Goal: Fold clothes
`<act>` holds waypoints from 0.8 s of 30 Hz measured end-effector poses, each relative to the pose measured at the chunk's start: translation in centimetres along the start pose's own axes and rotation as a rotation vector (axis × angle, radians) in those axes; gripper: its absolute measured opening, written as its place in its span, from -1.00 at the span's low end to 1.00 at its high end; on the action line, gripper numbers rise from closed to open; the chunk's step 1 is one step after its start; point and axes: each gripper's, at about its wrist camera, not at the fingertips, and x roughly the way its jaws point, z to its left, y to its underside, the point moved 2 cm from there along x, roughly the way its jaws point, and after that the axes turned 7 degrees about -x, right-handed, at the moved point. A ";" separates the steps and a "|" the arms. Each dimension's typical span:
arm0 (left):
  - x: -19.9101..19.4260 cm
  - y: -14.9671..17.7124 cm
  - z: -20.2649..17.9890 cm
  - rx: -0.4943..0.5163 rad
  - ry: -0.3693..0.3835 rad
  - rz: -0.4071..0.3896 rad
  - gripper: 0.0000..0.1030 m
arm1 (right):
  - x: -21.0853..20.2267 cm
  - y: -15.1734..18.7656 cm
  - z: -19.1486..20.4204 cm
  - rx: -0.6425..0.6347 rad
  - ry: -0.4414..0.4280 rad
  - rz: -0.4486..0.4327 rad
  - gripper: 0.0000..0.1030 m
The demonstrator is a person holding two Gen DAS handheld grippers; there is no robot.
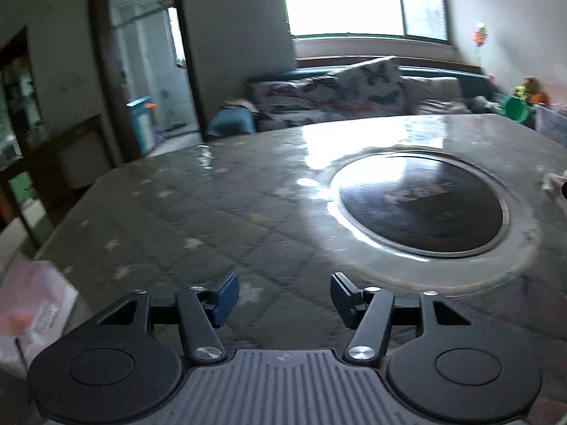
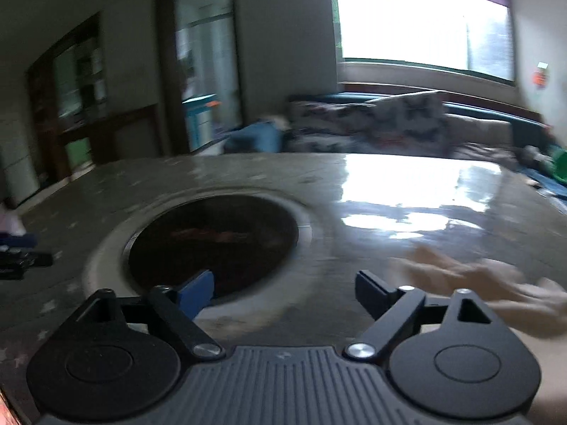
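My left gripper (image 1: 283,295) is open and empty above the near part of a quilted grey table cover (image 1: 198,219). My right gripper (image 2: 283,295) is open and empty above the same cover (image 2: 389,191), near a dark round inset (image 2: 212,241). A pale, blurred piece of cloth (image 2: 496,287) lies on the table just right of the right gripper. A pink and white cloth or bag (image 1: 32,304) lies at the table's left edge in the left wrist view. The left gripper's tip (image 2: 17,258) shows at the far left of the right wrist view.
The dark round inset (image 1: 421,205) sits in the table's middle. A sofa with patterned cushions (image 1: 354,92) stands behind the table under a bright window (image 1: 354,0). A green bowl (image 1: 517,108) is at the far right. A doorway (image 1: 149,71) is at the left.
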 end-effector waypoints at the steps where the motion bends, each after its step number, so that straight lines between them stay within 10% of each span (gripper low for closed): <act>1: 0.0 0.1 0.3 0.001 -0.016 -0.008 0.29 | 0.8 -0.4 1.0 -0.021 -0.025 0.008 0.78; 24: 3.0 0.9 2.2 -0.099 -0.065 0.042 0.66 | 8.0 -0.6 4.2 -0.055 -0.093 0.154 1.00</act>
